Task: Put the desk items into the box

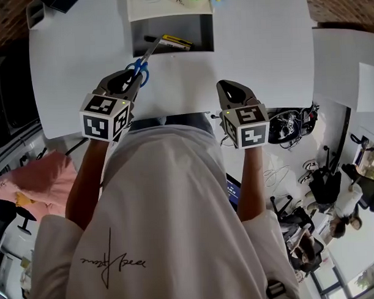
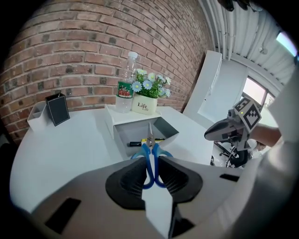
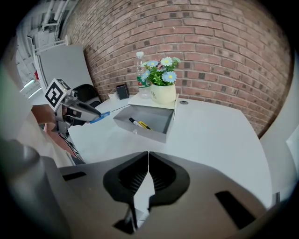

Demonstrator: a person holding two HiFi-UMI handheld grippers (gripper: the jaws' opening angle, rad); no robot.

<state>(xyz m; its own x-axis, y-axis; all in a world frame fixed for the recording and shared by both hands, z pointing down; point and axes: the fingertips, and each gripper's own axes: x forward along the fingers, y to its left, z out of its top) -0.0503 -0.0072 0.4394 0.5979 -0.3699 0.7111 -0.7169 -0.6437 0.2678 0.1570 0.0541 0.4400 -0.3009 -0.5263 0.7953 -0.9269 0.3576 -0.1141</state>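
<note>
Nearest the head camera, both forearms reach forward from the person's torso, and each hand carries its gripper tilted down over the near edge of the white table. The left gripper is clamped on the blue handle loops of a pair of scissors. The scissors are held clear of the tabletop, with the closed blades pointing away from the person. The right gripper hangs level with it and well apart to the right. Its jaws are pressed together with nothing between them.

The blade tips reach toward the near left corner of the grey box, which sits open-topped on the table straight ahead of both hands. A black marker lies on the box floor. Beside it is a yellow item, possibly a pen or highlighter, though it is too small to tell. The table between the right gripper and the box is bare.

Just behind the box, on a white ledge, stand a cream flower pot with blue and white blossoms and a clear water bottle. A black upright stand and a white container sit further left. A brick wall closes the scene.
</note>
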